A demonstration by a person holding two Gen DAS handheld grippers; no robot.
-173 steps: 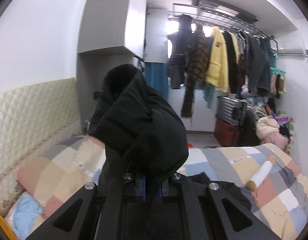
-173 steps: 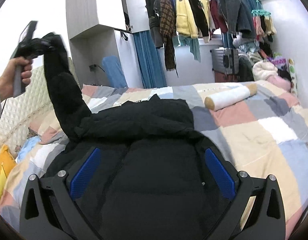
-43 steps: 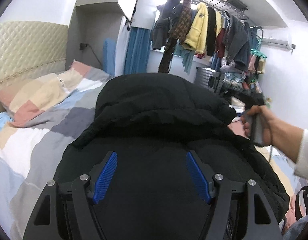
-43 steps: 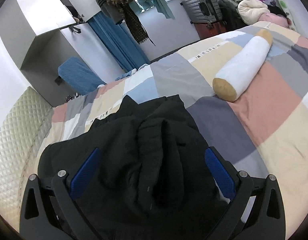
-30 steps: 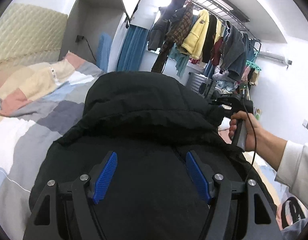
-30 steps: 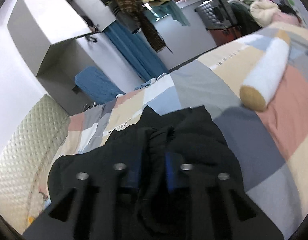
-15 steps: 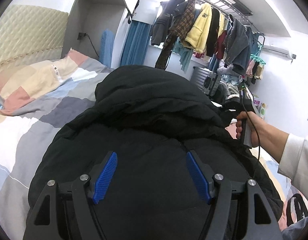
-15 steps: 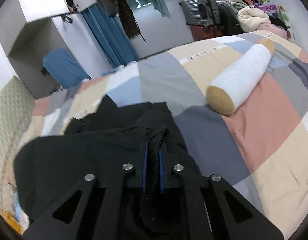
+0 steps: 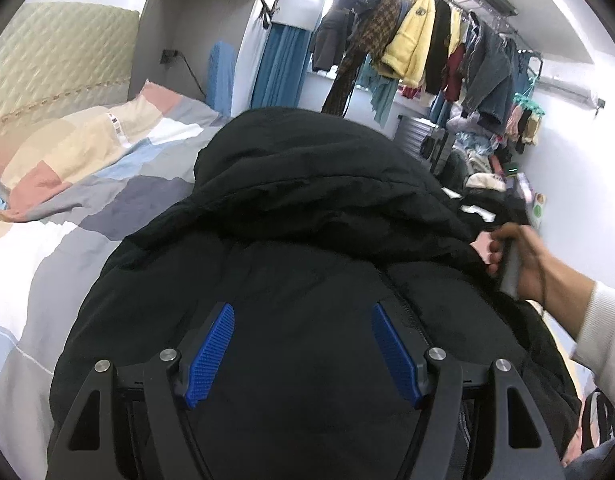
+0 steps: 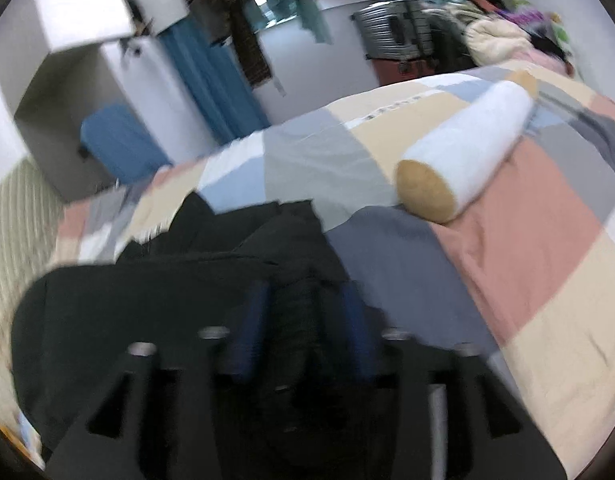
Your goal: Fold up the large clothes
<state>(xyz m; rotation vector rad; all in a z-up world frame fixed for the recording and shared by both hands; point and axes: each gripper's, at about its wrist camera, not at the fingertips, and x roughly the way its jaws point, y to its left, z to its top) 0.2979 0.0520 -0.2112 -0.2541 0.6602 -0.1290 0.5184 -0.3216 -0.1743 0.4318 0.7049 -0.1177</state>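
A bed covered in a patchwork quilt of pink, grey, cream and pale blue squares fills most of both views. A rail of hanging coats and jackets runs along the far wall.

A large, puffy black padded coat lies heaped on the quilt, close to the cameras. It looks partly gathered, with an upper layer doubled over the body, but it is still a loose mound and not a flat, squared bundle. Judging by this, the folding is in progress: smoothing and at least one more fold seem left.

A white cylindrical bolster pillow with tan ends rests on the quilt well apart from the coat.

The left tool, with blue ribbed pads, stands spread wide above the coat, gripping nothing. The right tool, blurred, has its jaws opening, with a ridge of black coat fabric between them. A hand in a white sleeve holds that tool at the coat's right edge.
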